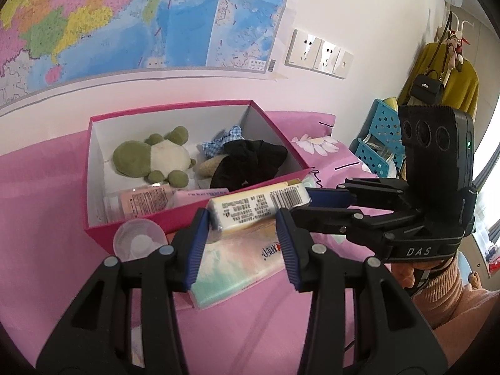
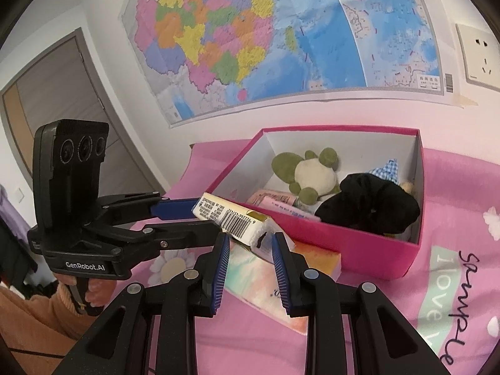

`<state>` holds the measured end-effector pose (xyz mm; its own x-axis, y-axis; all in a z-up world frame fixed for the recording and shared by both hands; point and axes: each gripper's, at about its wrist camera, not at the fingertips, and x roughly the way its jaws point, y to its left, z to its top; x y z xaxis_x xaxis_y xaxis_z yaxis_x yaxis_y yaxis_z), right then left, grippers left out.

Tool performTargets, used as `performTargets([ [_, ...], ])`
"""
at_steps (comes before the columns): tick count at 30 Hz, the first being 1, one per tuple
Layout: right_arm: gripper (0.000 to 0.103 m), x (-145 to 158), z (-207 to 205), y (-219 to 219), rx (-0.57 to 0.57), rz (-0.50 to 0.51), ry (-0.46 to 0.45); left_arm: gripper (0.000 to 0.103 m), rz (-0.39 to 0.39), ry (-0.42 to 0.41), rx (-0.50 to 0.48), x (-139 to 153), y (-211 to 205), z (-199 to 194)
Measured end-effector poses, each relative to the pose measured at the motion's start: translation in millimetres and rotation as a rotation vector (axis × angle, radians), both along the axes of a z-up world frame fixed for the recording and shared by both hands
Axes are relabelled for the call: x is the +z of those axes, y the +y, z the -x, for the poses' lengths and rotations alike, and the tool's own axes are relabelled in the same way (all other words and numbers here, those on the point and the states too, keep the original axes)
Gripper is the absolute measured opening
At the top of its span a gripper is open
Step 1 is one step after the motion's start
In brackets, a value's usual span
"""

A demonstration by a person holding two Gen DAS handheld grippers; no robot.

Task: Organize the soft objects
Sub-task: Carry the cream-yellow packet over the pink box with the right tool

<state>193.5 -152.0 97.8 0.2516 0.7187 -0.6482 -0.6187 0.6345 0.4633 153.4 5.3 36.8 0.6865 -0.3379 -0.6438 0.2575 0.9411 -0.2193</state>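
The left gripper (image 1: 242, 222) and the right gripper (image 2: 250, 239) both clamp one wrapped tissue pack (image 1: 259, 206), one at each end, their blue pads part-way apart with the pack pressed between them. The pack hangs above a pastel flat pack (image 1: 237, 265) on the pink bedcover (image 1: 47, 203), at the near wall of the pink box (image 1: 193, 212). Inside the box, a green plush toy (image 1: 150, 159) lies at 10 o'clock and a black fabric piece (image 1: 250, 162) at 2 o'clock.

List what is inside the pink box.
Inside the pink box: a green-and-cream plush, black fabric, blue checked cloth, pink packets. Whatever lies beneath them is hidden.
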Motion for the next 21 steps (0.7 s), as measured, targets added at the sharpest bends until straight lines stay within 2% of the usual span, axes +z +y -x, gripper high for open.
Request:
performTargets([
  [21,0.028,-2,-30,4,-0.024,-0.013,-0.003,0.046,-0.017,0.002,0.008,6,4,-32],
])
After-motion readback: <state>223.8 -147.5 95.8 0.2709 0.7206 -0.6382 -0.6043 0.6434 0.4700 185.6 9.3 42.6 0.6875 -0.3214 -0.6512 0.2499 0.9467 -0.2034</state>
